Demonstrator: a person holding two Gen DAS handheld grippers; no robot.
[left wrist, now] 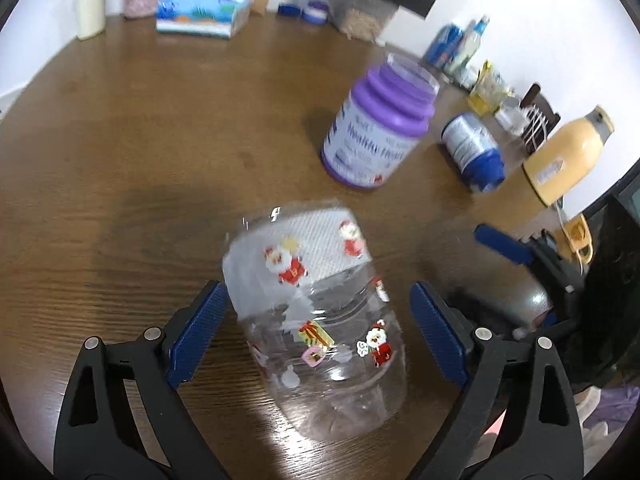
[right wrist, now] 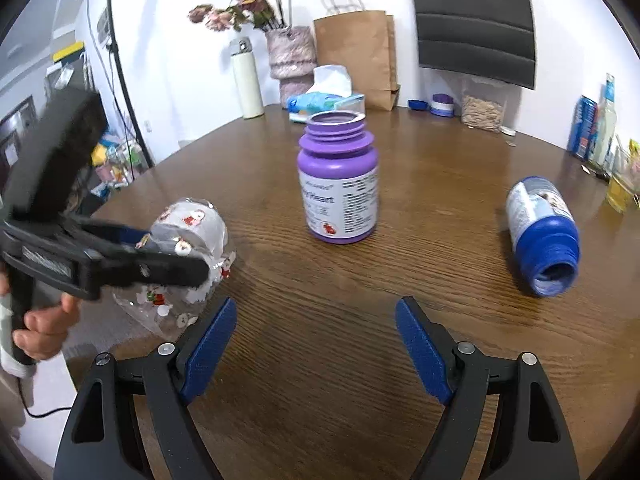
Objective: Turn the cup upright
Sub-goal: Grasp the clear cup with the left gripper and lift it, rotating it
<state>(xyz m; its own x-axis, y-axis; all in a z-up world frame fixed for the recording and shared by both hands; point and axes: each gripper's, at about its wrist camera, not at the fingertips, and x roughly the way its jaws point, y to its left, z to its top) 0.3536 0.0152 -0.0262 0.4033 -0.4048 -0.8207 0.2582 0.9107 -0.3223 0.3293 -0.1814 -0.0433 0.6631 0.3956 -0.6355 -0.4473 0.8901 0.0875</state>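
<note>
The clear cup (left wrist: 316, 320), printed with Santa stickers, lies tilted on the wooden worktop (left wrist: 140, 140) between the fingers of your left gripper (left wrist: 318, 332). Those fingers are spread wide: the left pad (left wrist: 200, 332) sits just beside the cup wall, while the right pad (left wrist: 436, 336) stands apart from it, so nothing is gripped yet. The frame is motion-blurred, so I cannot say for sure whether the left pad touches.

Centre the cup between both pads before you squeeze. Close gently on the ribbed middle band, since thin plastic like this will probably buckle or squirt out under a hard pinch. Then roll your wrist so the open mouth ends on top, and set the base flat before letting go.

Your right gripper (right wrist: 316, 350) hangs wide apart and empty over bare wood; keep it back from the purple bottle (right wrist: 338, 184).
</note>
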